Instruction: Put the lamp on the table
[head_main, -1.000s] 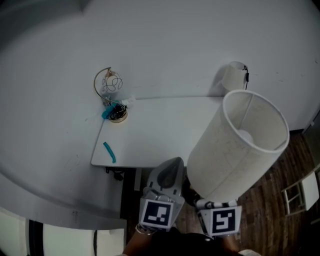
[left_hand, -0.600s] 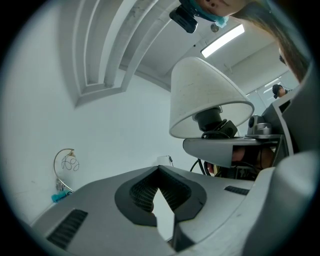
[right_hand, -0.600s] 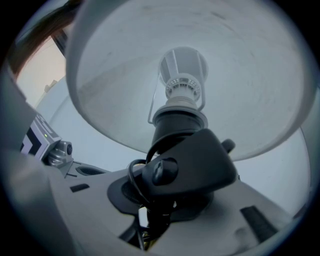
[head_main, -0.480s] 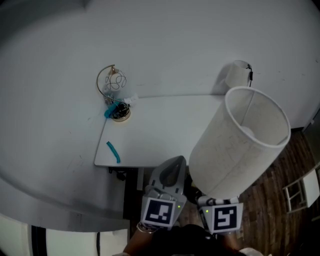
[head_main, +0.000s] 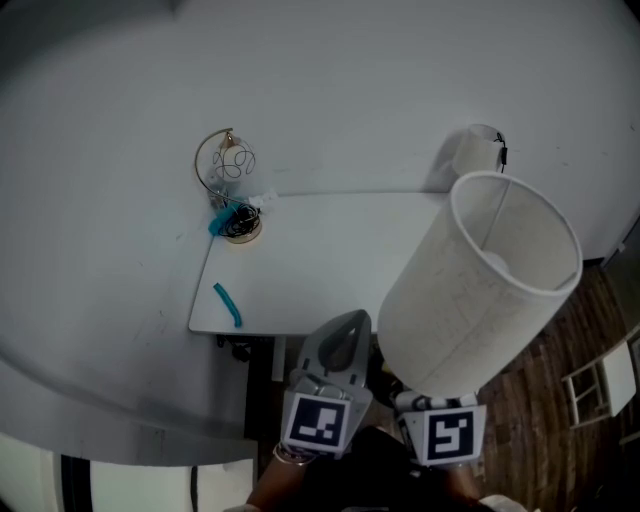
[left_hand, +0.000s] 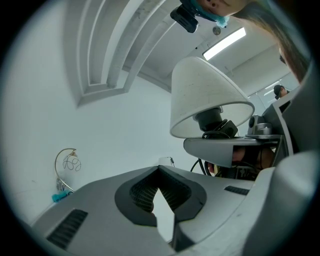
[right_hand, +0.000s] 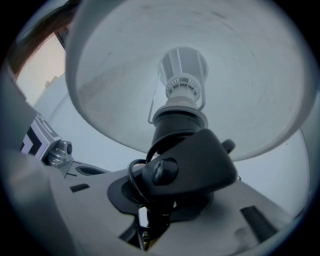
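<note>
Leaning right, the white drum-shade lamp (head_main: 478, 290) sits clamped in right gripper (right_hand: 152, 210) jaws; left gripper (left_hand: 159, 172) jaws closed.

Left grey two-jaw gripper (head_main: 345, 330): at 6 o'clock in the head view, pointing toward 12 o'clock, about level. Jaw tips together, nothing between them.

Right grey two-jaw gripper (right_hand: 152, 212): just at the left one's 3 o'clock side, tipped slightly upward. Jaws clamped on the black stem of the white-shaded lamp (right_hand: 187, 167).
</note>
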